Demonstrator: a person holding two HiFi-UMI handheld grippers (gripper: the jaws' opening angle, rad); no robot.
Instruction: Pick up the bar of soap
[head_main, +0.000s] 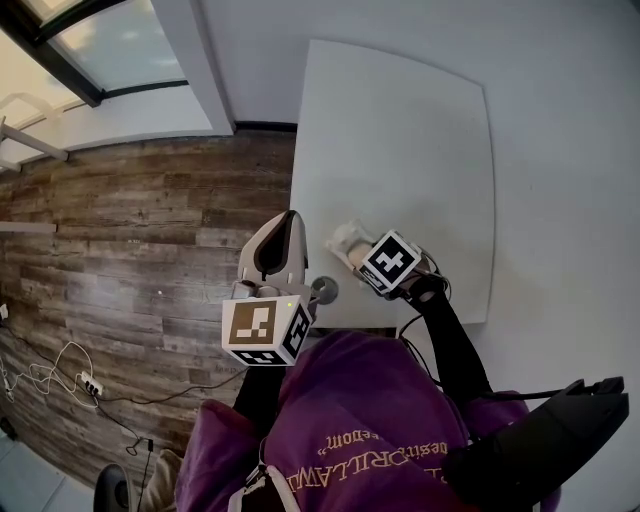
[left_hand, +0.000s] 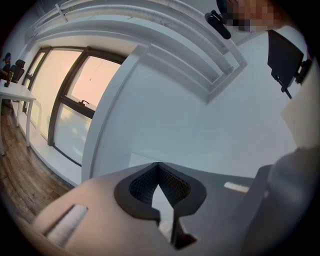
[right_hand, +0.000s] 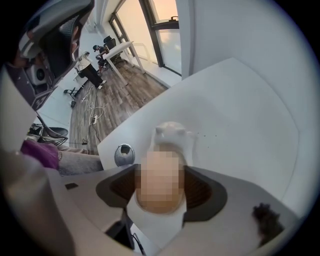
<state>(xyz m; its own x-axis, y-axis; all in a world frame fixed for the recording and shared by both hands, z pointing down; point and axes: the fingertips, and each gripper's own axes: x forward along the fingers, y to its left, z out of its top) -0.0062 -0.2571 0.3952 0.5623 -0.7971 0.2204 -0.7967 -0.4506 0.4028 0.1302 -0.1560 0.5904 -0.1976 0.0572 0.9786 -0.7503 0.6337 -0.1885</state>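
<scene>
Right gripper (right_hand: 160, 175), jaws closed on the bar of soap (head_main: 352, 247) near the bench's (head_main: 400, 120) front edge. Left gripper (left_hand: 159, 165), jaws together and empty, hangs off its front-left corner. The soap is likely light, firm and slick, best pinched across its flat sides.

Head view overhead, right gripper view close, sharing table (head_main: 420, 130)
</scene>
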